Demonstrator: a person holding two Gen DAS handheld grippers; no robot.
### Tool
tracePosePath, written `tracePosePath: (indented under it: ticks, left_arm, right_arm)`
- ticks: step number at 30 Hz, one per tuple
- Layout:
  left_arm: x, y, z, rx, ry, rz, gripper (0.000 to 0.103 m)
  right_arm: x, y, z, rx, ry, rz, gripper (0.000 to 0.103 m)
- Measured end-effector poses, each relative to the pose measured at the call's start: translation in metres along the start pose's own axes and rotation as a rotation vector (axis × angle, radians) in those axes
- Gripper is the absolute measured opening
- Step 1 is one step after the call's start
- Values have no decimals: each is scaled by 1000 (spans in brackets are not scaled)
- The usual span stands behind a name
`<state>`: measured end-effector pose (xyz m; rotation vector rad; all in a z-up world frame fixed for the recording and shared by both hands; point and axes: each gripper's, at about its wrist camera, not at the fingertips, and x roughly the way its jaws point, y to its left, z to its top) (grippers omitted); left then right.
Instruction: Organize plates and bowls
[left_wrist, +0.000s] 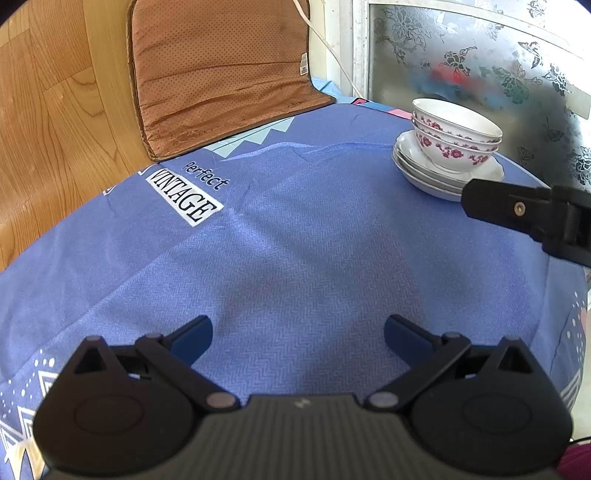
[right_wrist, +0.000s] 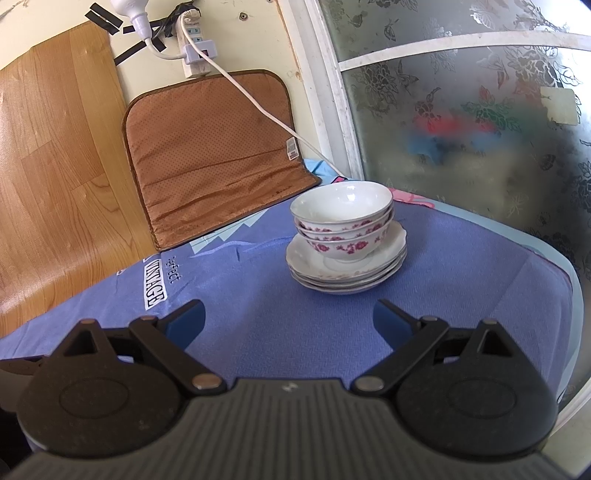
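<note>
The bowls (right_wrist: 341, 225), three nested and printed with pink flowers, sit on a stack of white plates (right_wrist: 347, 267) toward the far right of the table, on the blue cloth (right_wrist: 295, 325) and close to the frosted, flower-patterned window (right_wrist: 461, 129). Nothing else of crockery shows on the cloth, so the sorting looks finished or nearly so, with everything gathered in one pile. The right gripper (right_wrist: 288, 317) hovers near the stack and faces it, its blue-padded jaws spread wide and holding nothing. The left gripper (left_wrist: 297, 332) hangs over the bare middle of the cloth, well apart from the stack, jaws likewise spread and empty. If the pile is to be moved or tidied, the safer course is probably to take the plates low at the rim from both sides rather than pinch a bowl, since the tall bowls could tip or slide on the glazed plate below; any lift should be level and slow. The cloth carries the words "Perfect" and "VINTAGE" (left_wrist: 184, 197) toward the far left. Behind it a brown cushion (right_wrist: 210, 155) leans against the wall, with a small label too fine to read, and a white cable (right_wrist: 258, 107) runs up to a power strip (right_wrist: 192, 40).
</note>
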<state>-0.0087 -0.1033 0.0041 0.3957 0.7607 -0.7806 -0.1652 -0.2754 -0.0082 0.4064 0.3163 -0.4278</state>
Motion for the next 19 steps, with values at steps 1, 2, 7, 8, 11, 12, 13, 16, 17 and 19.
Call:
tracePosePath:
  ticks: [1, 2, 7, 8, 11, 12, 13, 16, 17, 19]
  left_arm:
    - [0, 0, 0, 0, 0, 0, 103]
    - [0, 0, 0, 0, 0, 0, 103]
    - [0, 0, 0, 0, -1, 1, 103]
    - [0, 0, 0, 0, -1, 0, 103]
    - [0, 2, -1, -7, 1, -5, 103]
    - [0, 3, 0, -8, -1, -6, 103]
    - [-1, 4, -1, -8, -9, -6, 103]
    - [-6, 2, -2, 0, -30, -7, 103]
    - [-6, 2, -2, 3, -29, -8, 103]
    - [-4, 1, -1, 10, -23, 0, 103]
  right_arm:
    - [0, 0, 0, 0, 0, 0, 99]
    - [0, 0, 0, 0, 0, 0, 99]
    - [0, 0, 0, 0, 0, 0, 99]
    - [0, 0, 0, 0, 0, 0, 99]
    - [0, 0, 0, -1, 0, 0, 99]
    - [0, 0, 0, -1, 0, 0, 99]
    - [0, 0, 0, 0, 0, 0, 99]
    - [0, 0, 0, 0, 0, -1, 99]
    - [0, 0, 0, 0, 0, -1, 99]
    - [0, -1, 0, 1, -1, -1, 99]
